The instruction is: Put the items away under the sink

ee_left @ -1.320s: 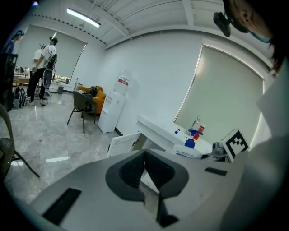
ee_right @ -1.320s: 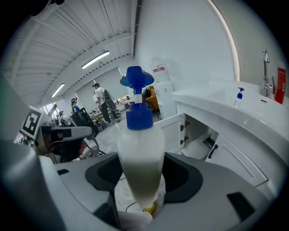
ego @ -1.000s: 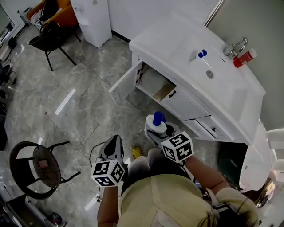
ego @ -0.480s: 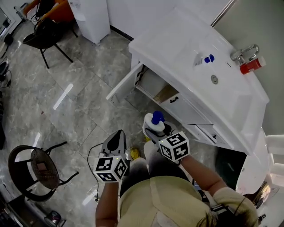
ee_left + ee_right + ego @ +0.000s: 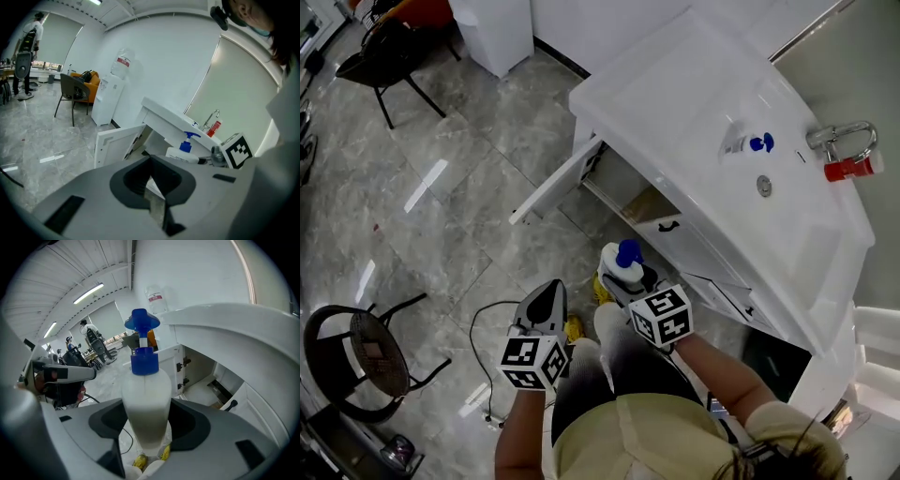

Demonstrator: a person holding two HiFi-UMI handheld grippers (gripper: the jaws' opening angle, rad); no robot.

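A white pump bottle [image 5: 623,265] with a blue pump stands upright between the jaws of my right gripper [image 5: 630,281], which is shut on its body; it fills the right gripper view as bottle [image 5: 145,399]. Beyond it the under-sink cabinet [image 5: 628,183] is open, its door [image 5: 551,183] swung out to the left. My left gripper [image 5: 546,302] hangs lower left over the floor, shut and empty, its jaws meeting in the left gripper view [image 5: 152,187]. A second pump bottle [image 5: 741,144] lies on the sink counter [image 5: 675,75].
A red bottle [image 5: 848,169] stands by the faucet [image 5: 839,136]. Closed drawers [image 5: 712,272] sit right of the open cabinet. A cable [image 5: 483,323] trails on the floor, with a round chair [image 5: 356,352] at lower left, a black chair [image 5: 380,56] and a water dispenser [image 5: 492,28] farther off.
The bottle stays in my right gripper, edging slightly left and down in the head view. The left gripper holds its place. The head view has drifted, so the sink sits farther right.
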